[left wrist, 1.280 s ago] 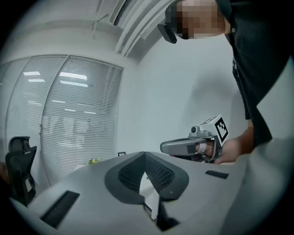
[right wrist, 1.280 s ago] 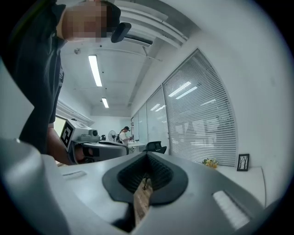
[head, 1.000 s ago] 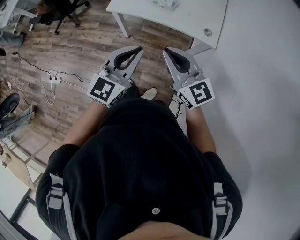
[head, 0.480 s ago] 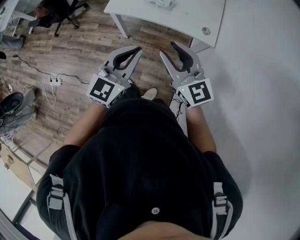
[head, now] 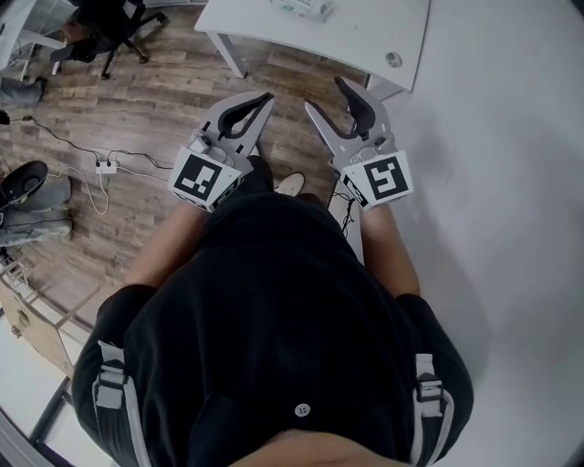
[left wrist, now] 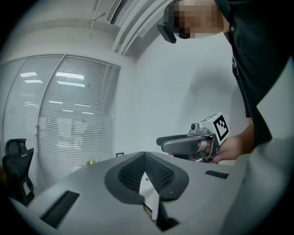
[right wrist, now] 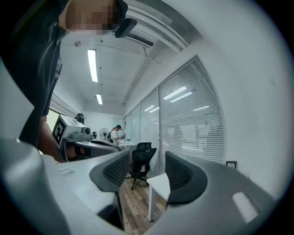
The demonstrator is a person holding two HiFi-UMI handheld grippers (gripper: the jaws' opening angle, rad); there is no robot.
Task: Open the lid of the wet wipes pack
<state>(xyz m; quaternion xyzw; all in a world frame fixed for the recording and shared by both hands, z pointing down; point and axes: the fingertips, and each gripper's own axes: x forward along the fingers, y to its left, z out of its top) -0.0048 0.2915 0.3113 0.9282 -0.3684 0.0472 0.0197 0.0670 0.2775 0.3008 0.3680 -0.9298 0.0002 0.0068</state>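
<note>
The wet wipes pack [head: 301,7], pale with green print, lies on the white table [head: 356,41] at the top edge of the head view, well ahead of both grippers. My left gripper [head: 265,98] is held level over the wooden floor, jaws shut and empty; the left gripper view shows its pads [left wrist: 146,160] meeting. My right gripper [head: 326,94] is beside it, its jaws having just been opening, now open with nothing between them. The right gripper view shows the gap [right wrist: 147,172] with only the table corner [right wrist: 160,182] beyond.
A white wall [head: 511,182] runs along the right. Cables and a power strip [head: 107,167] lie on the wooden floor to the left. A black office chair [head: 109,23] stands at the back left. My shoe [head: 292,182] shows below the grippers.
The right gripper's jaws went from shut to wide open and it edged slightly forward. The left gripper stayed where it was, shut.
</note>
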